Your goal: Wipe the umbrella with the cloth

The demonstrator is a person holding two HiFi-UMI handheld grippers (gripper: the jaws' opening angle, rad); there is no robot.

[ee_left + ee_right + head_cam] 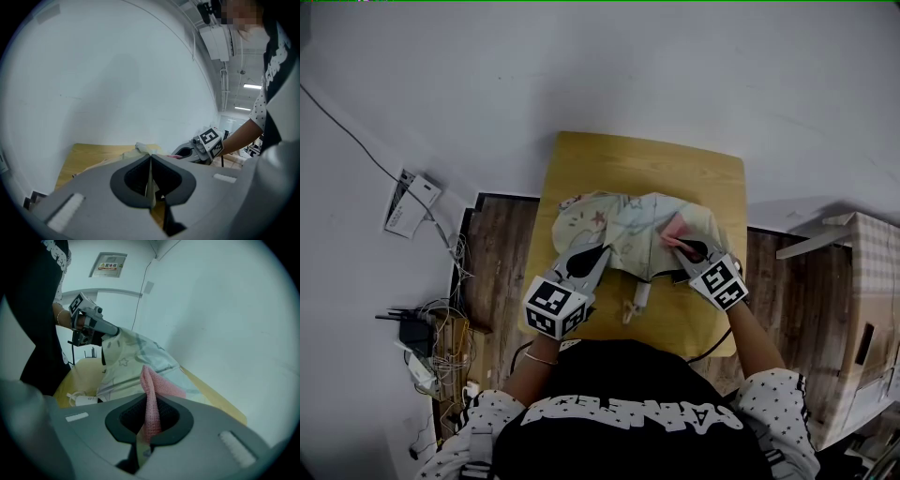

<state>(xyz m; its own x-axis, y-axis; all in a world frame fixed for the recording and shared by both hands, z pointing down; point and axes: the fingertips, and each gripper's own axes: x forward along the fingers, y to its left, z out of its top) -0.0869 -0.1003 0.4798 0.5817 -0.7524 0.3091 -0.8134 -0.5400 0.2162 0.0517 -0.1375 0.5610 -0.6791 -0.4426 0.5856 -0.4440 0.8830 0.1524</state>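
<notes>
A folded umbrella (623,228) with pale, patterned fabric lies across the small wooden table (712,178); its white handle (637,300) points toward me. My left gripper (602,251) is shut on the umbrella fabric (151,183) at its near left edge. My right gripper (680,246) is shut on a pink cloth (676,229), which rests on the umbrella's right side. In the right gripper view the pink cloth (152,401) rises from between the jaws onto the umbrella (136,362), with the left gripper (117,332) beyond.
The table stands against a white wall. On the floor at left lie a tangle of cables with power adapters (431,342) and a white box (408,202). A cardboard box (862,319) stands at the right.
</notes>
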